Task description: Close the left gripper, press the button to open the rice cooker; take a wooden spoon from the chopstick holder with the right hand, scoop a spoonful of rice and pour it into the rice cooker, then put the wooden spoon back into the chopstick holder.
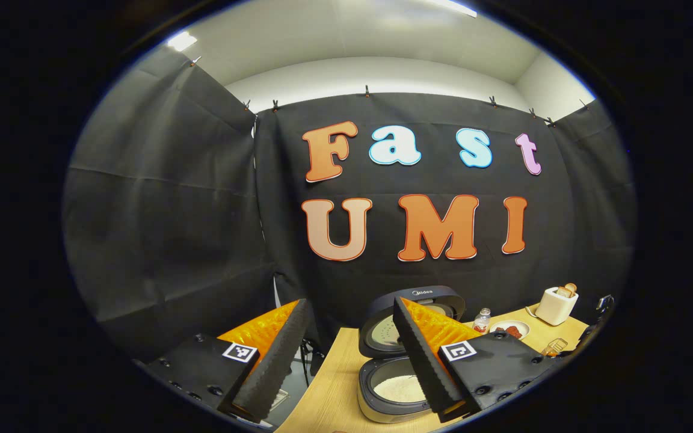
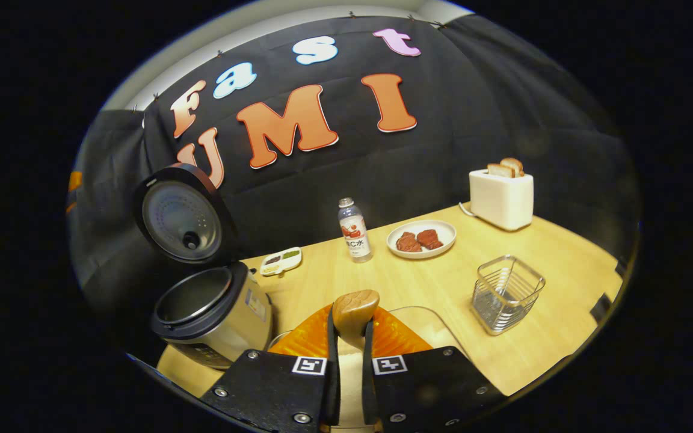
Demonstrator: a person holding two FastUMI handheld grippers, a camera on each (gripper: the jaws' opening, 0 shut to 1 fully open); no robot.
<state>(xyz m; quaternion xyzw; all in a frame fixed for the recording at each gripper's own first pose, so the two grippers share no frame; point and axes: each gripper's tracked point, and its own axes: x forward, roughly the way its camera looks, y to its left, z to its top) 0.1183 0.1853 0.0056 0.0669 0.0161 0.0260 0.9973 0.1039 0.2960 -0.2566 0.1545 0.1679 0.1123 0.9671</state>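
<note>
Wood table (image 2: 443,282) w/ rice cooker (image 2: 214,313), bottle (image 2: 354,231), plate (image 2: 421,239), toaster (image 2: 501,197), wire holder (image 2: 506,294).

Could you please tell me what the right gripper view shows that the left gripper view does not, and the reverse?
Right gripper view adds: the right hand-held gripper shut on the wooden spoon, and a small divided dish.
Left gripper view adds: the open left hand-held gripper and white rice inside the rice cooker.
Shared: the open-lidded rice cooker, toaster, plate, bottle and wooden table.
</note>
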